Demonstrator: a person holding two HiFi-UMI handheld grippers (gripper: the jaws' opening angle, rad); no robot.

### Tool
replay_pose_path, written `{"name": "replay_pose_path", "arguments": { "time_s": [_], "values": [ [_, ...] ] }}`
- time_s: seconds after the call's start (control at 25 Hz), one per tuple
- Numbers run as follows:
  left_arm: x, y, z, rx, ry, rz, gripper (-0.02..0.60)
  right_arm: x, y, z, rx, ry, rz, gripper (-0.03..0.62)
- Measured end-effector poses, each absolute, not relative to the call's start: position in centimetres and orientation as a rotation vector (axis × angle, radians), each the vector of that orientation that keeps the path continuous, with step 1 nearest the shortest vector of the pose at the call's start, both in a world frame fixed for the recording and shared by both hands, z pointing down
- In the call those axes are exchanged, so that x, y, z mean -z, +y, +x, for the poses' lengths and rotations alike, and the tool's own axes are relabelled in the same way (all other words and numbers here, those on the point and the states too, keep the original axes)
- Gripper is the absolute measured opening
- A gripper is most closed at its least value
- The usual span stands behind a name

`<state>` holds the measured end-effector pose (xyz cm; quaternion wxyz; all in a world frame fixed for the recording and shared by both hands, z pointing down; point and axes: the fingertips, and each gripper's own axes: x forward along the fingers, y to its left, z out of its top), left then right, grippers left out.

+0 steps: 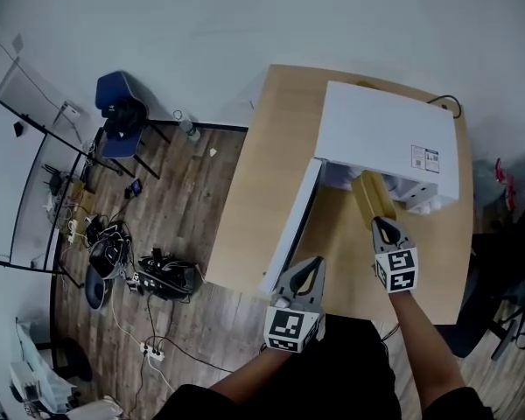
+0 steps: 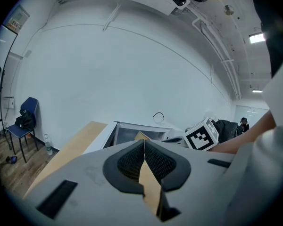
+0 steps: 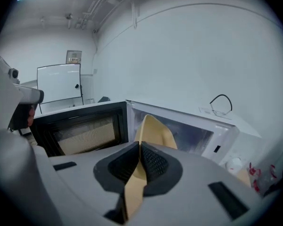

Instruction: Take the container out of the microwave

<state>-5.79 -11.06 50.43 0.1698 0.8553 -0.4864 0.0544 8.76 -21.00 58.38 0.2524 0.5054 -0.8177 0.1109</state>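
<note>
A white microwave (image 1: 385, 138) stands on the wooden table (image 1: 262, 164) with its door (image 1: 293, 226) swung open to the left. A tan container (image 1: 372, 195) sticks out of the microwave's mouth, tilted, over the table. My right gripper (image 1: 381, 224) is shut on its near rim. In the right gripper view the pads pinch the container's thin tan wall (image 3: 153, 131), with the open door (image 3: 80, 131) at the left. My left gripper (image 1: 313, 265) is shut with nothing in it, just beside the door's near end. The left gripper (image 2: 144, 142) points toward the microwave (image 2: 132, 131).
The table's left and front edges drop to a wooden floor. A blue chair (image 1: 118, 116), a bottle (image 1: 186, 128) and a tangle of cables and gear (image 1: 157, 274) lie there. A black cable (image 1: 446, 103) rests by the microwave's far right corner.
</note>
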Motion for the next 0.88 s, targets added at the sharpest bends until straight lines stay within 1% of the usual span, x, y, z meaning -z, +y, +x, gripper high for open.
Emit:
{"name": "replay_pose_path", "arguments": {
  "time_s": [0.44,0.88],
  "values": [
    [-47.5,-10.3,-4.6,-0.039,-1.292,2.527,0.009,-49.6,-13.6,11.3,-0.29,-2.287,1.574,0.072],
    [-42.7,-9.9,0.4,0.04,-1.261,2.645,0.009,-43.1,-6.1,14.4,-0.301,-2.393,1.83,0.072]
  ]
}}
